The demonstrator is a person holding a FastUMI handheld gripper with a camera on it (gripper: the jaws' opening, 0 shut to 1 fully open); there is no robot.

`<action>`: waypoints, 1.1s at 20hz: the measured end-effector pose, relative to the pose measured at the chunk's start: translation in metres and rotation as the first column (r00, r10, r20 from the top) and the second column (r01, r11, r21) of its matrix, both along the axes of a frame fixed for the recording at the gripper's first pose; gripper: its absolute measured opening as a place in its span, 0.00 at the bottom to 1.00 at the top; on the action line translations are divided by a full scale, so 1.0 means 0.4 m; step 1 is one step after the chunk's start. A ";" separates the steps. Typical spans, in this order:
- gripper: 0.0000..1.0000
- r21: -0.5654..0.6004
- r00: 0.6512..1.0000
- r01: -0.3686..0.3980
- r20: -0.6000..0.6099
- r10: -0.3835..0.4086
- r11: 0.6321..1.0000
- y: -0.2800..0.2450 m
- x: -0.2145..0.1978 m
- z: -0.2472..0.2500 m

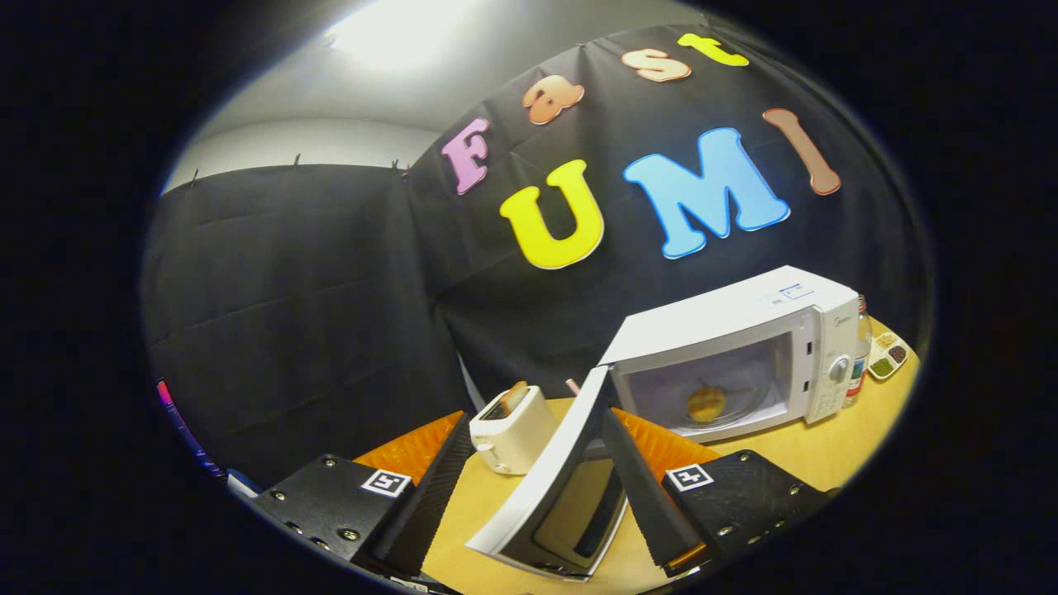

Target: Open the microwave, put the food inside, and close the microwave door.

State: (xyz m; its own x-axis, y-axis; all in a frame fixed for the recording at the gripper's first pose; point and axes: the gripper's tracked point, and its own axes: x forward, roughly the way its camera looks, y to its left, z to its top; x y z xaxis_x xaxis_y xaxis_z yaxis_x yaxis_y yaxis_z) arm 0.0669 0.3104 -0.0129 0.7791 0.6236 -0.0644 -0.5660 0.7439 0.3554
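Microwave [744,330] shown on the table [826,454] with its door [550,487] swung wide open. The food [707,403] was seen lying on the glass plate [744,409] inside the microwave cavity, so the loading step was judged complete and only the closing left. The gripper [529,487] was held spread, its fingers [434,487] set well apart on either side of the door's free edge; the door passed between them, and contact with the right finger could not be told for certain. Nothing was clamped. This placement was judged to suit pushing the door back toward the microwave. A toaster [512,430] stood left of the microwave, just beyond the door; a bottle [860,355] and a small tray [888,355] stood to the microwave's right.
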 end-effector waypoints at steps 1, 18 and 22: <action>0.97 -0.014 0.999 -0.043 0.006 0.043 0.999 0.033 -0.032 -0.004; 0.18 -0.315 0.958 -0.286 -0.104 0.267 0.905 0.223 -0.222 -0.340; 0.02 -0.329 0.963 -0.260 -0.153 0.221 0.908 0.182 -0.182 -0.381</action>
State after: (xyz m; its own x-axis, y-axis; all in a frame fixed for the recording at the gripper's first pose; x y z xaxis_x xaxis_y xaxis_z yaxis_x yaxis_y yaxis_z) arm -0.0061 0.3833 -0.1655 0.5840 0.7151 -0.3841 -0.7153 0.6771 0.1730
